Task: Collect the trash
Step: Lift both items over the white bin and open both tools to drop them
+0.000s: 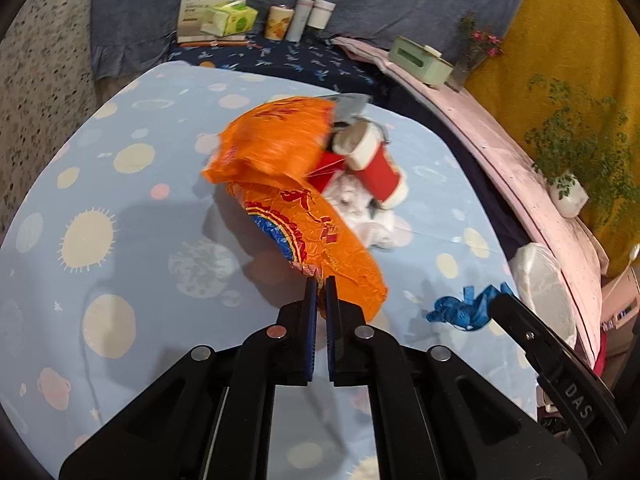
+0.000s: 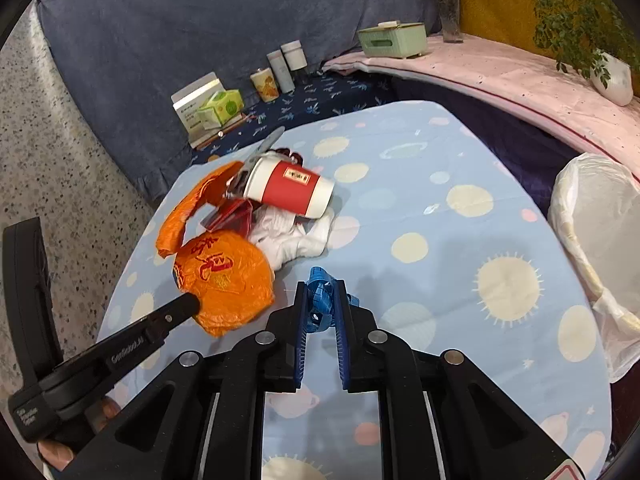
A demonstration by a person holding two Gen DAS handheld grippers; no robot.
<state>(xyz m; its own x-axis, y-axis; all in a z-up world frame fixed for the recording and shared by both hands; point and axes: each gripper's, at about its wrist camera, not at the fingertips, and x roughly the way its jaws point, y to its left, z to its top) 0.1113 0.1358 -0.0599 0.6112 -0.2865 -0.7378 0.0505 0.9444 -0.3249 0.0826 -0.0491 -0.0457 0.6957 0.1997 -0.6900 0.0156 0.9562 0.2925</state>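
Note:
My left gripper (image 1: 321,280) is shut on the edge of an orange plastic wrapper (image 1: 304,216), lifting it off the blue patterned tablecloth (image 1: 120,200). My right gripper (image 2: 322,288) is shut on a crumpled blue wrapper (image 2: 320,296), also seen in the left wrist view (image 1: 464,308). A red and white paper cup (image 2: 286,192) lies on its side on crumpled white tissue (image 2: 288,236) beside the orange wrapper (image 2: 228,276); the cup also shows in the left wrist view (image 1: 374,166). A bin lined with a white bag (image 2: 596,240) stands at the table's right edge.
Boxes (image 2: 208,108) and small containers (image 2: 280,68) stand on the dark blue cloth beyond the table. A green tissue box (image 2: 394,40), a flower vase (image 2: 450,8) and a potted plant (image 2: 608,76) sit on the pink shelf at the right. Speckled floor lies left.

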